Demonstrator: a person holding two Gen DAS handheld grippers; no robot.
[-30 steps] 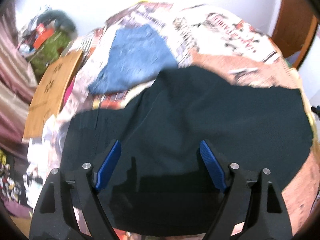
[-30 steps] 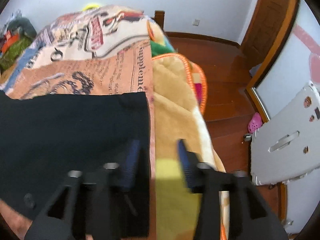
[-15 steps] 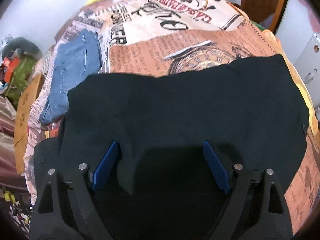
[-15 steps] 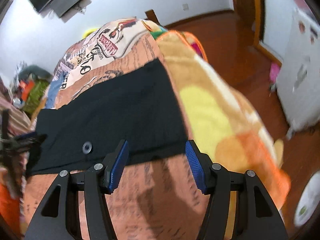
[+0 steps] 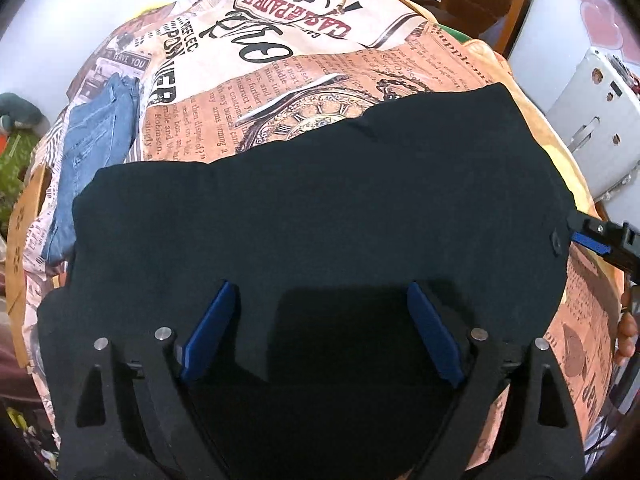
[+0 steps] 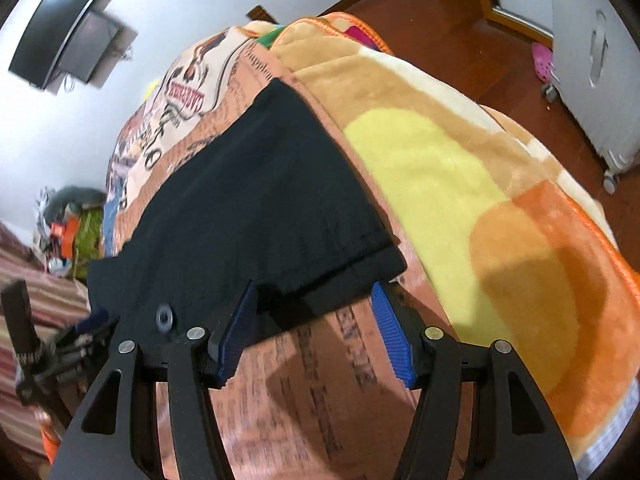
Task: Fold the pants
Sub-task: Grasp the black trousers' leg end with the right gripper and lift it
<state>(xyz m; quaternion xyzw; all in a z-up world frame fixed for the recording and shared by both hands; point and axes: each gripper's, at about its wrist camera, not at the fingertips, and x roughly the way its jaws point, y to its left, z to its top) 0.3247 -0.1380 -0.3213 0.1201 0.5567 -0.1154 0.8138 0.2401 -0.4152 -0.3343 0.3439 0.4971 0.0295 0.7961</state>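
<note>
Bed [image 5: 328, 92] under a newspaper-print cover, serving as the folding area; plush orange-and-yellow blanket [image 6: 460, 184] draped over its right edge.

Black pants [image 5: 320, 216] spread flat across the near half of the bed, apparently already doubled into a broad dark panel, waist button [image 6: 164, 316] near the right-hand end. Laid out wide and smooth, likely so both ends can be taken at once for the next fold.

Blue jeans [image 5: 96, 148] folded and parked at the far left of the cover, just beside the black cloth, probably a finished piece kept out of the way.

Left gripper [image 5: 320, 332] poised steeply over the middle of the black pants, jaws spread wide and just now widening further, only flat cloth below and nothing pinched between the blue pads [image 5: 212, 332]. Probably opened this far to bite a thick layered edge.

Right gripper [image 6: 316, 332] at the pants' near right corner [image 6: 360, 264], jaws parted and just now opening further, the doubled hem lying between the pad tips but not squeezed. Placed astride the corner, apparently to clamp both layers together and keep the edges aligned. Also visible from the left wrist view at the right edge [image 5: 596, 236], close to the button.
</note>
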